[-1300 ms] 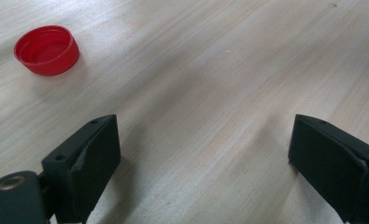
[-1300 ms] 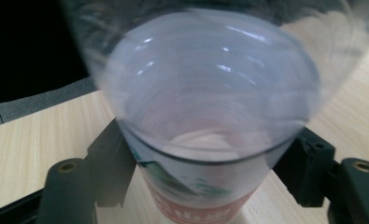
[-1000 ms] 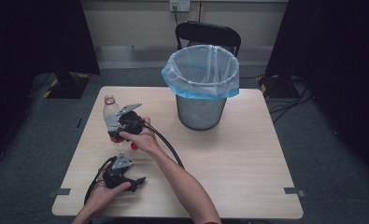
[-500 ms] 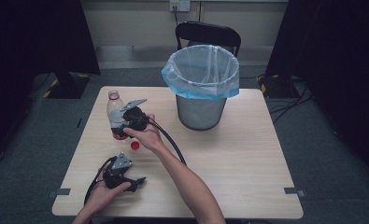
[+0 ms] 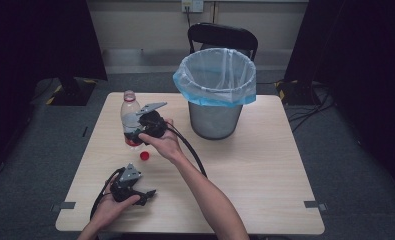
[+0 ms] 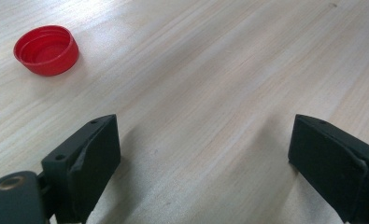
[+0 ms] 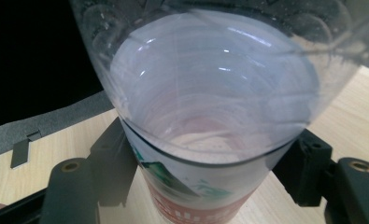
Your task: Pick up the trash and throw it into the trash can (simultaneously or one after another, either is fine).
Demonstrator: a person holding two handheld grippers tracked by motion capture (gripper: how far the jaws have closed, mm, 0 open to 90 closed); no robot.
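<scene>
The wooden tabletop carries everything here. Toward its far side, right of centre, stands a metal waste bin lined with a pale blue plastic bag whose rim folds over the edge; a dark chair sits behind it, off the table.

Left of the bin, at the far left part of the tabletop, the right gripper holds a clear plastic bottle upright. The bottle has no cap on its neck. In the right gripper view the two black jaws sit on either side of the bottle's labelled lower body and press against it — a firm grip at medium width.

At the near left corner the left gripper lies low over the wood in the person's hand, its jaws spread wide with nothing between them, as the left gripper view shows.

Smallest of all, a red bottle cap lies open side up on the tabletop — just near of the bottle, between the two grippers, and apart from both.
</scene>
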